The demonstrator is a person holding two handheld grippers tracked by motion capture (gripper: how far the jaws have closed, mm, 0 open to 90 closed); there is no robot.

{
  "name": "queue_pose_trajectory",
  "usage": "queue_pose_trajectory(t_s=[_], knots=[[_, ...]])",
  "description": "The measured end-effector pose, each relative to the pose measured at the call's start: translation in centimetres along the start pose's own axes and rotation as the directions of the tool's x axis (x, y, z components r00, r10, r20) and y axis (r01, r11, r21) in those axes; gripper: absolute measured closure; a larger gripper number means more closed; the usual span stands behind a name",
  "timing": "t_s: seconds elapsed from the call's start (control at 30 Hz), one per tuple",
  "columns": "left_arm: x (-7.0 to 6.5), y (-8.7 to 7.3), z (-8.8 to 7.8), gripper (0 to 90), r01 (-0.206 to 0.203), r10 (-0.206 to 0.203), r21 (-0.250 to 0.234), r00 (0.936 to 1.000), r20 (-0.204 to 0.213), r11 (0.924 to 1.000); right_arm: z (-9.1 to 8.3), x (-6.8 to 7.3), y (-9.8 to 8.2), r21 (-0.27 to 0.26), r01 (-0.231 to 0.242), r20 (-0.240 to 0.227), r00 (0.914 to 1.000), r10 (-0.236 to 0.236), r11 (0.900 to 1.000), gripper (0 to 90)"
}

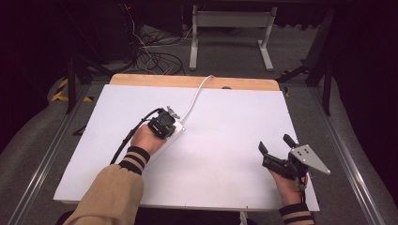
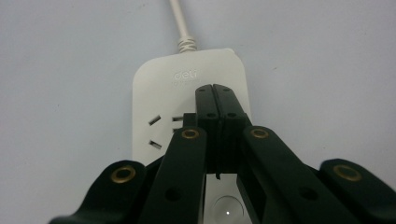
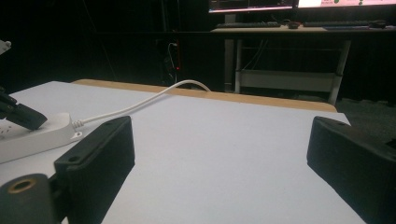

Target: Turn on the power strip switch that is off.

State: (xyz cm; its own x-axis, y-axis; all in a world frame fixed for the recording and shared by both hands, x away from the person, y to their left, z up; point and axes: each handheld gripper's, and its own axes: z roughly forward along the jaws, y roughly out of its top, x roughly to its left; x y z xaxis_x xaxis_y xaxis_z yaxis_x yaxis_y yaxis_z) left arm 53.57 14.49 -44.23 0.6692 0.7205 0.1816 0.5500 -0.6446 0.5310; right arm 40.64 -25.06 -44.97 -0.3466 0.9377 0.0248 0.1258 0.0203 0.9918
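Power strip [image 2: 187, 112] left of centre on table [image 1: 234, 136], my left gripper [image 2: 215, 91] pinched together, tips over it.
My right gripper [image 3: 219, 158] gapes, idle; pushing down could skid the strip, I judge.

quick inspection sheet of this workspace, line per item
surface: white board on a wooden table, bare apart from one item
job's things: white power strip, flat on the board
clutter: nothing seen
grippers: left claw shut, tips over the strip; right claw open, holding nothing, over the board's right part
cables: white cord runs from the strip over the far edge; black cables on the floor
surroundings: dark room, desk with monitors behind
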Motion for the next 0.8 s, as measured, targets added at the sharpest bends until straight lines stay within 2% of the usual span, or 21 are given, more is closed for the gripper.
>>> queue_pose_trajectory(t_s=[0.13, 0.4, 0.5, 0.53, 0.6, 0.67, 0.7, 0.73, 0.8], knots=[[0.1, 0.0, 0.0, 90.0, 0.006, -0.006, -0.005, 1.0000, 0.008, 1.0000, 0.0, 0.0, 0.0, 0.001, -0.003, 0.000, 1.0000, 0.003, 1.000, 8.1], [-0.1, -0.1, 0.1, 90.0, -0.007, 0.007, -0.013, 0.9998, -0.017, 0.9999, -0.1, -0.1, 0.0, 0.003, -0.006, 0.002, 1.0000, 0.006, 1.000, 8.1], [0.1, -0.3, 0.1, 90.0, 0.004, -0.004, -0.034, 1.0000, -0.007, 0.9994, -0.1, -0.1, 0.0, 0.002, -0.004, 0.002, 1.0000, 0.004, 1.000, 8.1], [0.2, -0.4, 0.1, 90.0, 0.013, -0.013, -0.063, 0.9999, 0.004, 0.9979, -0.1, -0.1, 0.0, 0.003, -0.004, 0.003, 1.0000, 0.004, 1.000, 8.1], [0.5, -0.8, 0.2, 90.0, 0.031, -0.026, -0.103, 0.9982, 0.055, 0.9942, -0.1, -0.1, 0.0, 0.004, -0.006, 0.003, 1.0000, 0.006, 1.000, 8.1], [0.4, -1.1, 0.1, 89.9, 0.031, -0.025, -0.147, 0.9987, 0.045, 0.9886, -0.1, -0.1, 0.0, 0.001, -0.006, 0.004, 1.0000, 0.006, 1.000, 8.1], [0.5, -1.3, 0.0, 89.9, 0.045, -0.038, -0.165, 0.9981, 0.048, 0.9852, -0.1, -0.1, 0.0, 0.001, -0.006, 0.004, 1.0000, 0.006, 1.000, 8.1], [0.5, -1.4, -0.2, 90.0, 0.058, -0.050, -0.194, 0.9978, 0.044, 0.9793, -0.1, -0.2, 0.0, 0.002, -0.008, 0.005, 1.0000, 0.008, 1.000, 8.1], [0.5, -1.6, -0.9, 90.0, 0.073, -0.066, -0.269, 0.9972, 0.035, 0.9602, -0.1, -0.2, 0.0, 0.001, -0.008, 0.008, 0.9999, 0.008, 1.000, 8.1]])
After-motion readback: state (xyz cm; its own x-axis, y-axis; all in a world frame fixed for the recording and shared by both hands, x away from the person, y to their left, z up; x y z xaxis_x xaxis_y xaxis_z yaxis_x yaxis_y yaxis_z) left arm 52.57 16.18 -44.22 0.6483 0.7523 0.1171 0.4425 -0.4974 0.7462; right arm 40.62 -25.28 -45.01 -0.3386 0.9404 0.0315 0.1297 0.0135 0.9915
